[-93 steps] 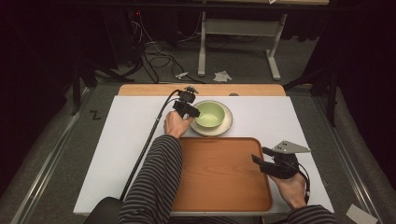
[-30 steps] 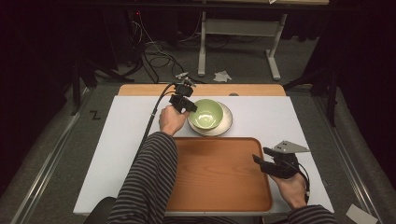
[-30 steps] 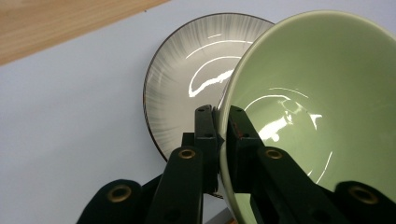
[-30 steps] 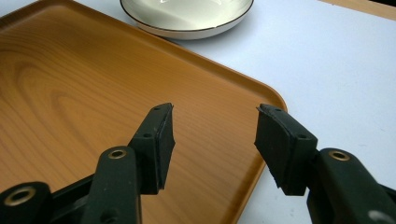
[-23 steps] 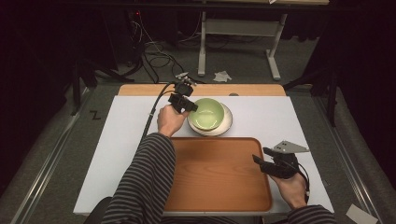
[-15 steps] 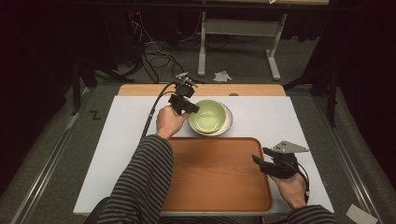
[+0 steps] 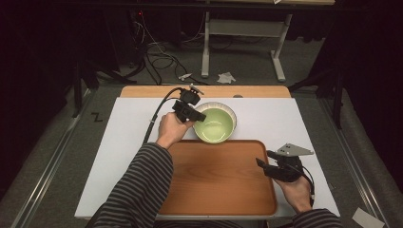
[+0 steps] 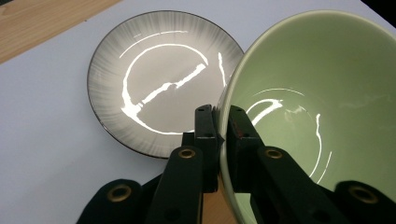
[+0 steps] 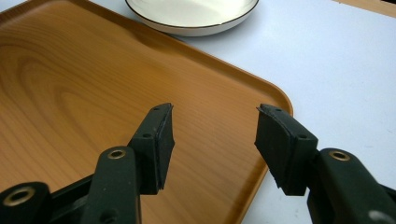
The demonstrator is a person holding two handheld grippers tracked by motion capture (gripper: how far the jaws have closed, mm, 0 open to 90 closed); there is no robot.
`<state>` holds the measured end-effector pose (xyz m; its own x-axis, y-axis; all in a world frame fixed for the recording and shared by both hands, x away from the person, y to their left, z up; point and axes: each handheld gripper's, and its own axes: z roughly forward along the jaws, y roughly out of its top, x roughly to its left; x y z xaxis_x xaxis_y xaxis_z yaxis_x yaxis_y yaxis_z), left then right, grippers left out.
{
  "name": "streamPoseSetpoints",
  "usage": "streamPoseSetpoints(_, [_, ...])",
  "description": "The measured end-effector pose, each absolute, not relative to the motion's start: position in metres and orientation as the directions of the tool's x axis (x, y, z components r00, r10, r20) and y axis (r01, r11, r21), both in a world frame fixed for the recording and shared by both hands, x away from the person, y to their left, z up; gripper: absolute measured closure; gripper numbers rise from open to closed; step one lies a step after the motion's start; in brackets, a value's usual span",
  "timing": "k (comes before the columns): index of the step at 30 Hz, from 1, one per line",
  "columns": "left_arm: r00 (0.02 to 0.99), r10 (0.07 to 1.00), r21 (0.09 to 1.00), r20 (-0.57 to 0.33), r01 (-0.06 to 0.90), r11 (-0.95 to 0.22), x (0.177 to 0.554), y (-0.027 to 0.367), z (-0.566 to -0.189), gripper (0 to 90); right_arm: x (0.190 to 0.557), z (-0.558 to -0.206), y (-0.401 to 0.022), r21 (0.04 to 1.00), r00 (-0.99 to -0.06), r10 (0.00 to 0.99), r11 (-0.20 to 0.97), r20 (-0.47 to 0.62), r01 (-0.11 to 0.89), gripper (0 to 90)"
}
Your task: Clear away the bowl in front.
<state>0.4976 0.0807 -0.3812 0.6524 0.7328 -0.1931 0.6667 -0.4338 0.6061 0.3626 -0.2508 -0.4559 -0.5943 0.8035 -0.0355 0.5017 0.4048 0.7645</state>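
Observation:
My left gripper [image 7: 194, 113] is shut on the left rim of a pale green bowl [image 7: 216, 125], one jaw inside and one outside. In the left gripper view [image 8: 223, 127] the bowl [image 8: 317, 93] hangs tilted above a grey plate with a dark rim [image 8: 159, 88], and the plate lies bare on the white table cover. The plate's far edge [image 7: 227, 109] peeks out behind the bowl in the high view. My right gripper [image 7: 267, 166] stands open over the right edge of the wooden tray [image 7: 218, 190], with nothing between its fingers [image 9: 212, 140].
The tray [image 9: 70, 84] lies empty at the table's front middle. White cover [image 7: 128, 142] spans the table, with a wooden strip [image 7: 142, 91] along the far edge. The left gripper's cable [image 7: 159, 114] trails off to the left. The plate's rim [image 9: 191, 25] shows beyond the tray.
My left gripper has lifted the green bowl off the plate and carried it a little toward the tray. The right gripper has stayed in place.

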Motion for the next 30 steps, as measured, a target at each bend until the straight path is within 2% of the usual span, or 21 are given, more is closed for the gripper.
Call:
streamPoseSetpoints(23, [0.698,0.685,0.612,-0.208,0.639,-0.466,0.465,0.089,-0.375,84.8,0.362,-0.456,-0.25,0.761,-0.597,0.802,0.409,-0.036,0.503,48.2])
streamPoseSetpoints(30, [0.704,0.667,0.619,-0.242,0.642,-0.453,0.454,0.093,-0.377,84.8,0.362,-0.456,-0.249,0.758,-0.598,0.801,0.41,-0.034,0.507,48.2])
